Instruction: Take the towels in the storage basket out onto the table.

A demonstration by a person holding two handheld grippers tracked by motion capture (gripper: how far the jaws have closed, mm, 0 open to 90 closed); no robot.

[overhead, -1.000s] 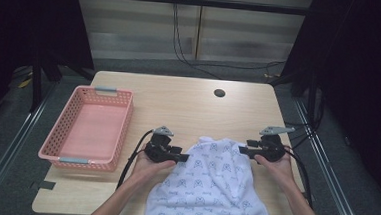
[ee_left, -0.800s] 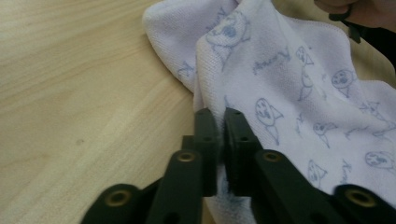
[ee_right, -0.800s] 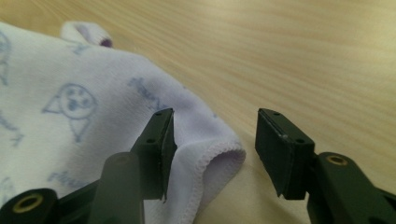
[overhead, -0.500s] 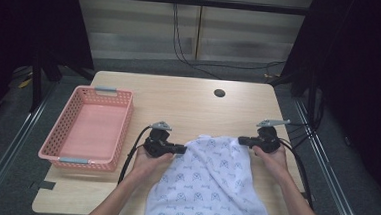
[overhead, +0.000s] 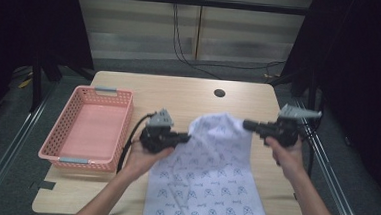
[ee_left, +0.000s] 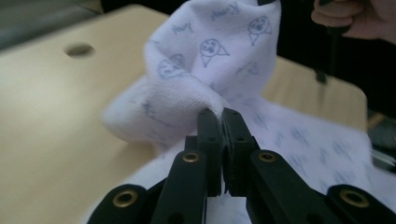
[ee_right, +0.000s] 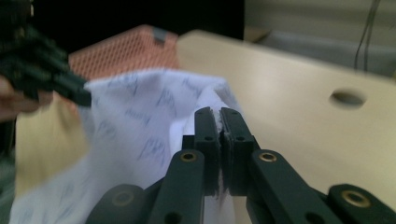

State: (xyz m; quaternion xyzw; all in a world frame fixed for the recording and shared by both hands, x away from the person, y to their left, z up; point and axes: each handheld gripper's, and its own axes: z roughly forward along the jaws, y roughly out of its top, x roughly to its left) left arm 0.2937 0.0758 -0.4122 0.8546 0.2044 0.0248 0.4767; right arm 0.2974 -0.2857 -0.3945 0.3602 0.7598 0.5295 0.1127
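Both corners pinched tight, left claw [overhead: 186, 136] and right claw [overhead: 248, 125] clamped on the printed white cloth [overhead: 209, 179], far edge raised off the desk [overhead: 189, 90], near end draped over the front — lifting evenly, keeping it taut, no snagging.

A white cloth [overhead: 209, 174] printed with small blue-grey figures and lettering is recorded. The basket [overhead: 89, 131] is noted as salmon pink with grey end tabs. The table [overhead: 179, 89] is finished in pale wood tone.
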